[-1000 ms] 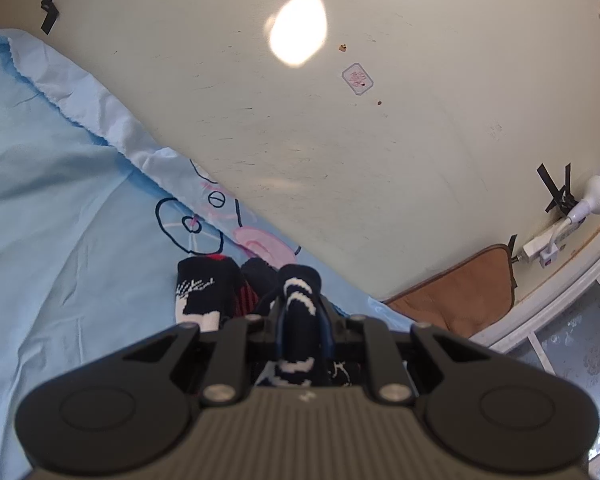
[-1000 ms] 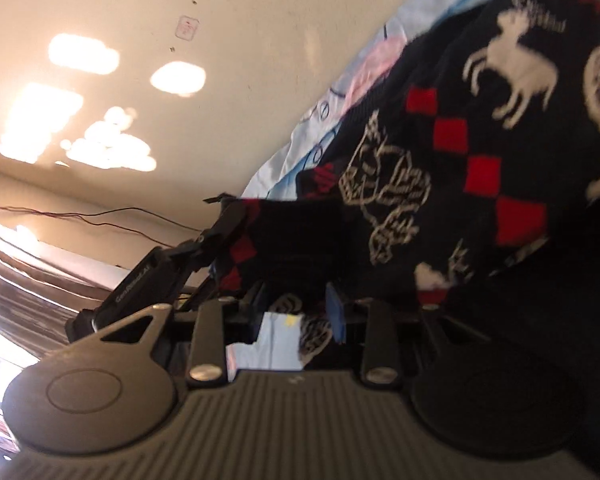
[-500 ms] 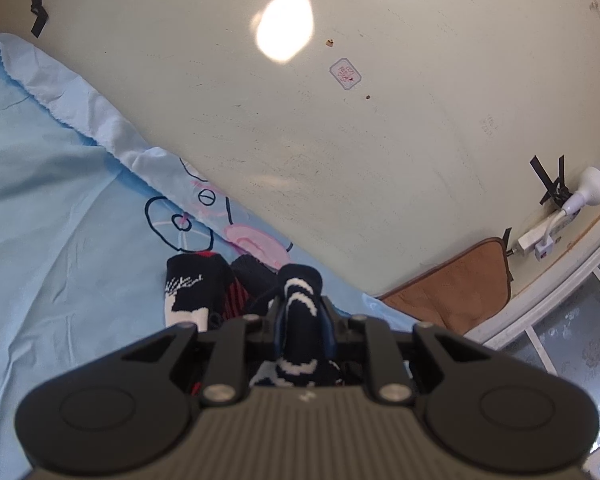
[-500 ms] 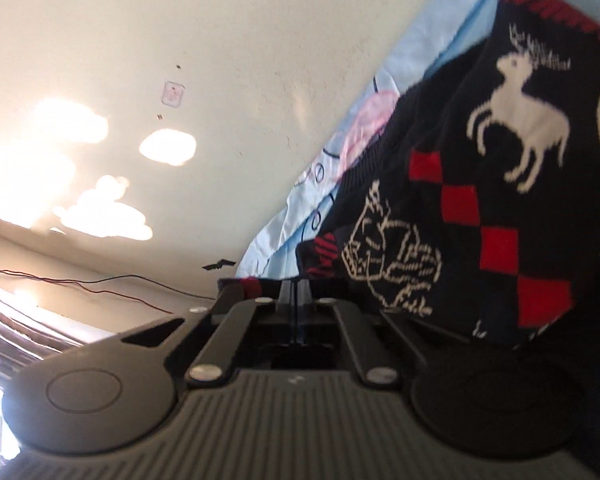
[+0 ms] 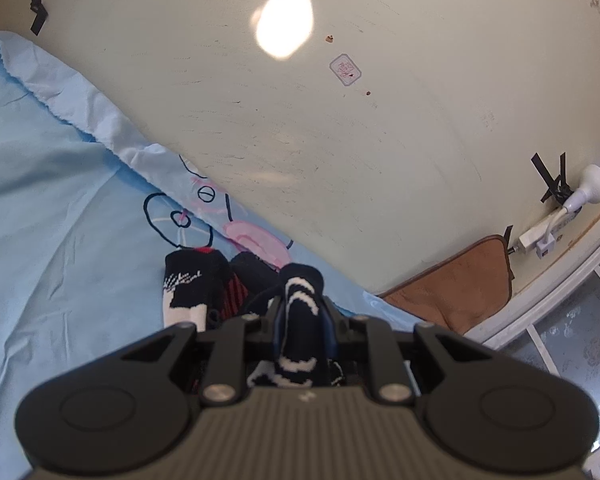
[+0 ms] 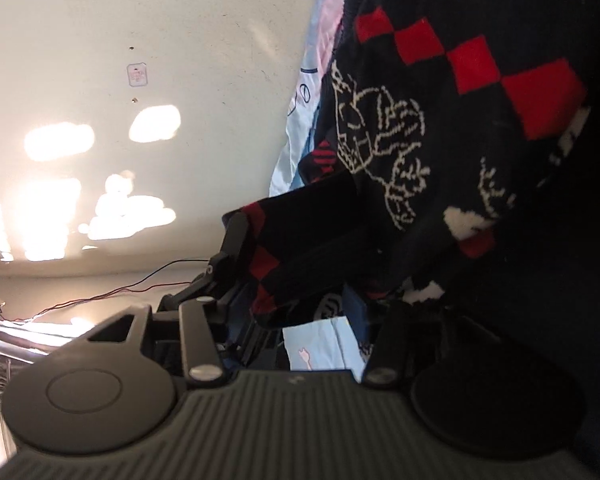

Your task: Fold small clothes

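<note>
Pinching a dark patterned sock [image 5: 300,320] low-centre with the left gripper [image 5: 302,320]; right gripper [image 6: 300,312] jaws just spreading, sock cuff [image 6: 300,248] loosely between them.

You had a light blue sheet [image 5: 60,240] with a cartoon print spread over the cream floor [image 5: 380,160], a brown mat [image 5: 460,280] beside it, and a white plug [image 5: 540,236] near 2 black tape strips [image 5: 548,176].

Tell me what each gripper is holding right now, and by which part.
The left gripper pinches the dark patterned sock at a bunched fold. The right gripper, jaws just opened, grips nothing, though sock fabric lies between them.
</note>
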